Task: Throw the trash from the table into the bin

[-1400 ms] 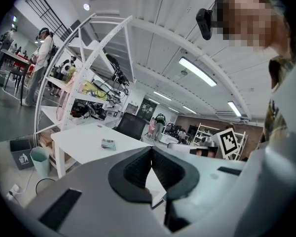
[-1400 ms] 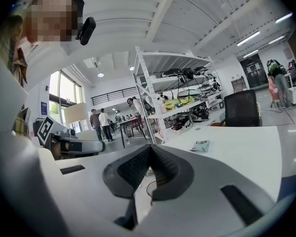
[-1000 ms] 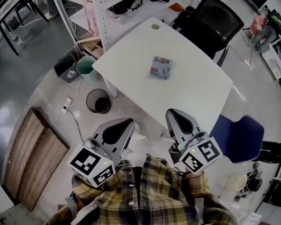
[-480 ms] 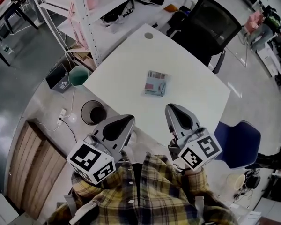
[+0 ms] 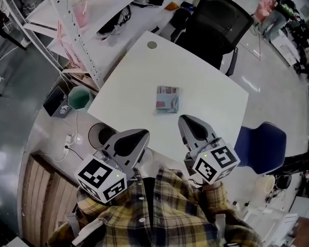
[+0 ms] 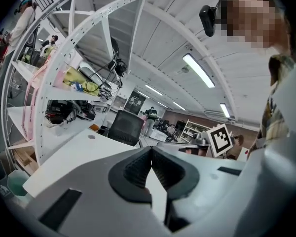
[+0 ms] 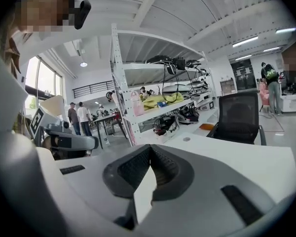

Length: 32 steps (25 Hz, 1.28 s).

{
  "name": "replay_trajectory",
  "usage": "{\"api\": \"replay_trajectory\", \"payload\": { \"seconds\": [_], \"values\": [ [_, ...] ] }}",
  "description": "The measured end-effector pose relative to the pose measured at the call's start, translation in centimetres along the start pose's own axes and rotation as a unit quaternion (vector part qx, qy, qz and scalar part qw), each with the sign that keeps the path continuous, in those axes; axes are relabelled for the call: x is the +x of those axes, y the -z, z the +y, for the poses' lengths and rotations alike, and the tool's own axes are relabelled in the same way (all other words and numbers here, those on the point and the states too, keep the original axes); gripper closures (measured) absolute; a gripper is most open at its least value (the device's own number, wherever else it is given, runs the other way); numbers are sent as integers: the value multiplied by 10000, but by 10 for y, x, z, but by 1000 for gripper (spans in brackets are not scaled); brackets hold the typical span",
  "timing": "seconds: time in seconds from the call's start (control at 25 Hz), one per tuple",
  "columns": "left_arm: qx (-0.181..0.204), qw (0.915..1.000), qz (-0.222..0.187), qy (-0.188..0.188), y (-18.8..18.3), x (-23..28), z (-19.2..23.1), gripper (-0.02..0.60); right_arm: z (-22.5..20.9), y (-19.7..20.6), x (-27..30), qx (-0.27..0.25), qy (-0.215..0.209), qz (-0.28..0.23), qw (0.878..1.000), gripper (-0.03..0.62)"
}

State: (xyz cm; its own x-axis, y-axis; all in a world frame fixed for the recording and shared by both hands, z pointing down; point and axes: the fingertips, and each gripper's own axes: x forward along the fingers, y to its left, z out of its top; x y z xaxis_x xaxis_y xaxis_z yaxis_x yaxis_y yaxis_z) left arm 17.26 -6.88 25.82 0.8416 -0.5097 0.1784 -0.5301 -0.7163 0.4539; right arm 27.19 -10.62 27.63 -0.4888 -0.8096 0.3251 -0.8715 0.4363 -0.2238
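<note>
The trash (image 5: 167,99) lies flat near the middle of the white desk (image 5: 136,73), at the centre of the head view, with nothing else near it except a small round cap up at the desk's far corner. It looks like a soft pouch or wrapper, bluish-grey with a reddish band along its upper edge, and slightly rumpled.

Both tools hang short of it at the lower edge of the desk. The left gripper (image 5: 137,136) sits lower left and the right gripper (image 5: 186,122) lower centre. In each gripper's own view the ribbed jaws are pressed together with nothing between them.

The bin (image 5: 99,134), dark and round, stands on the floor off the desk's lower-left side, partly behind the left gripper.

I'd guess the packet weighs almost nothing and will crumple rather than resist. On that smooth top it may skate away if nudged. The near edge, or any raised fold, seems the best place to pinch, with one jaw slid low under the rim. The right gripper is closer to it.
</note>
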Motion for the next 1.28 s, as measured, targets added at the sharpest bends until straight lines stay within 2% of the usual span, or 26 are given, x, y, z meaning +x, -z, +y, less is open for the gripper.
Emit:
{"api": "replay_trajectory", "payload": {
  "seconds": [0.24, 0.36, 0.6, 0.68, 0.88, 1.12, 1.28],
  "values": [
    [62, 9998, 92, 143, -8, 5, 14, 574, -24, 16, 14, -129, 329, 249, 9991, 595],
    [0, 9999, 67, 75, -10, 2, 22, 574, -34, 29, 22, -212, 299, 511, 9980, 594],
    [-182, 9997, 8, -181, -6, -8, 31, 574, -47, 64, 44, -575, -35, 1183, 9913, 586],
    [-262, 9991, -21, -329, -5, -13, 33, 574, -50, 76, 53, -614, -241, 1398, 9880, 531],
    [-322, 9968, -50, -728, 0, -26, 36, 574, -62, 101, 72, -843, -534, 1761, 9793, 506],
    [-463, 9929, -16, -1093, 15, -33, 43, 573, -76, 138, 94, -1366, -912, 2220, 9611, 445],
    [-619, 9912, 43, -1168, 25, -31, 44, 574, -85, 158, 102, -1526, -1085, 2516, 9495, 424]
  ]
}}
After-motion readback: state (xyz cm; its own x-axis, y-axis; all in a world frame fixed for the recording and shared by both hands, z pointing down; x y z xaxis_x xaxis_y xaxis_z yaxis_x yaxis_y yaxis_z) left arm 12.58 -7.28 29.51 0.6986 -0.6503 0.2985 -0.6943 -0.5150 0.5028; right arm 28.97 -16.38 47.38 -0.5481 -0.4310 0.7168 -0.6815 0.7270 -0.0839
